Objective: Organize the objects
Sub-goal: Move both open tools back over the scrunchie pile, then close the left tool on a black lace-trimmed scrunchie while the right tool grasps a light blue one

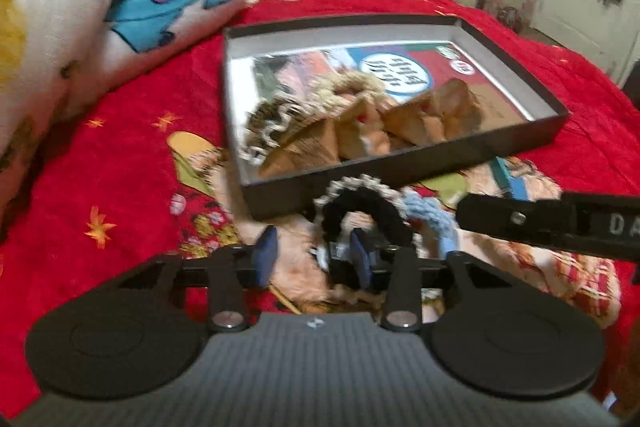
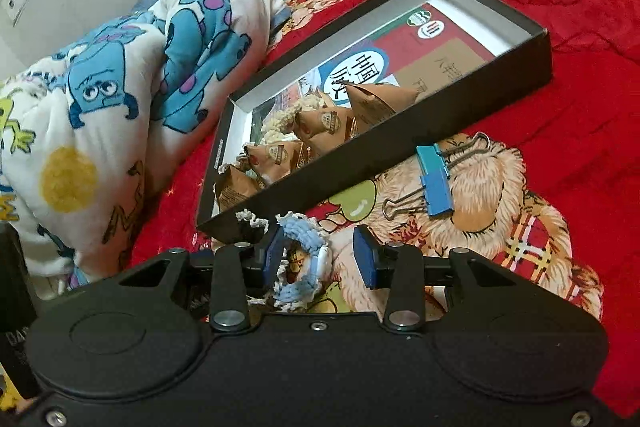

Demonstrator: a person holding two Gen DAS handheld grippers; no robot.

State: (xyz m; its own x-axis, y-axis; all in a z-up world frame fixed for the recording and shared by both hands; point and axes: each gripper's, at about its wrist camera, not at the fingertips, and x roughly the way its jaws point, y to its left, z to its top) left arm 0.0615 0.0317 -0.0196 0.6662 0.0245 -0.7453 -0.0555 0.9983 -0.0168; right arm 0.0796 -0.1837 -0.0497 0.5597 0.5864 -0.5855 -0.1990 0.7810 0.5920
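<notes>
Holding brown packets (image 2: 320, 125), scrunchies – black box (image 2: 536, 57); both hand-held grippers unclenched, scrunchies between pads.

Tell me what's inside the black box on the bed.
The black box holds several brown triangular packets, a beige scrunchie and a darker one with white trim, all on a printed sheet. Whatever lies beneath that pile is hidden.
</notes>
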